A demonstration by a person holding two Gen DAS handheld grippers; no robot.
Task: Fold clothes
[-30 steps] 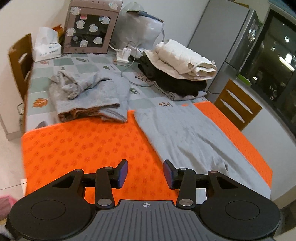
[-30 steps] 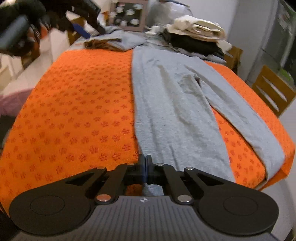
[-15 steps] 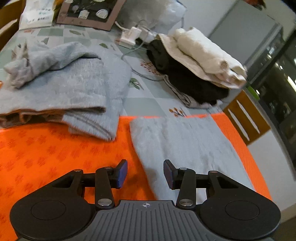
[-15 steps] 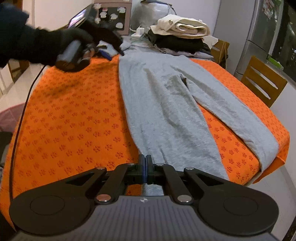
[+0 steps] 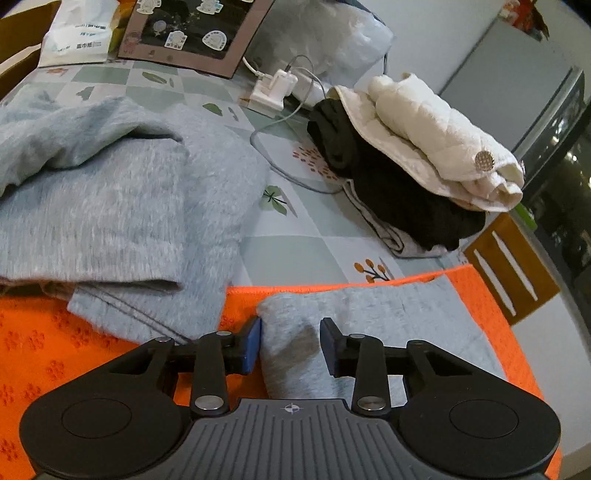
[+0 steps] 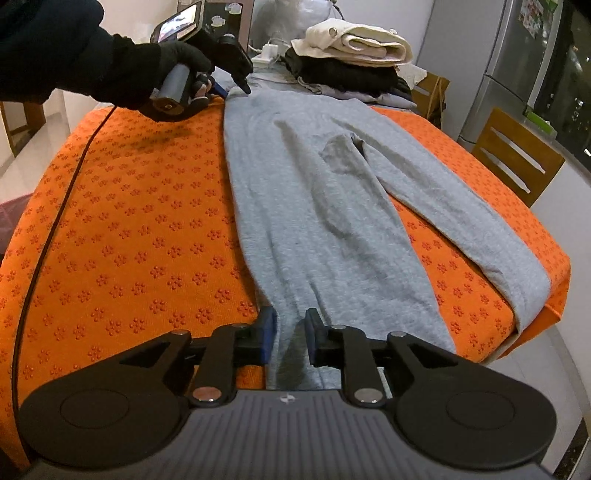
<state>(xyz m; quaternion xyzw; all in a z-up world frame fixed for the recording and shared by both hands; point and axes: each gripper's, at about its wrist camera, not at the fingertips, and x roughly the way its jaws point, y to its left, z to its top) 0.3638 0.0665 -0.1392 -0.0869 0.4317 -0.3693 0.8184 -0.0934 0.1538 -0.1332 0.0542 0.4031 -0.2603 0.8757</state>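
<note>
your grey trousers (image 6: pixel 317 206) lie flat along the orange mat (image 6: pixel 122 229), waistband at the far end, one leg running straight back toward you and the other slanting off to the mat's right edge. your left gripper (image 5: pixel 290 345) sits at the waistband's left corner, where the cloth is bunched up between the jaws – they are closing, but the right pad still stands clear of the fabric, so nothing is clenched yet. from the right wrist view you can see that same gripper in your gloved left hand (image 6: pixel 173 66), tipped down onto the corner. your right gripper (image 6: pixel 290 341) is at the near cuff of the straight leg; its jaws are opening and the cuff lies loose in the gap, released. beyond the mat's far edge, on the tiled surface (image 5: pixel 280 251), a folded grey sweater (image 5: pixel 110 206) overlaps the mat's left part, and to the right of it sits a stack of folded clothes (image 5: pixel 413 162) – white on top, black under it. a white charger (image 5: pixel 271 90) with its cable lies behind them, and a tissue pack (image 5: pixel 79 31) at the far left.
</note>
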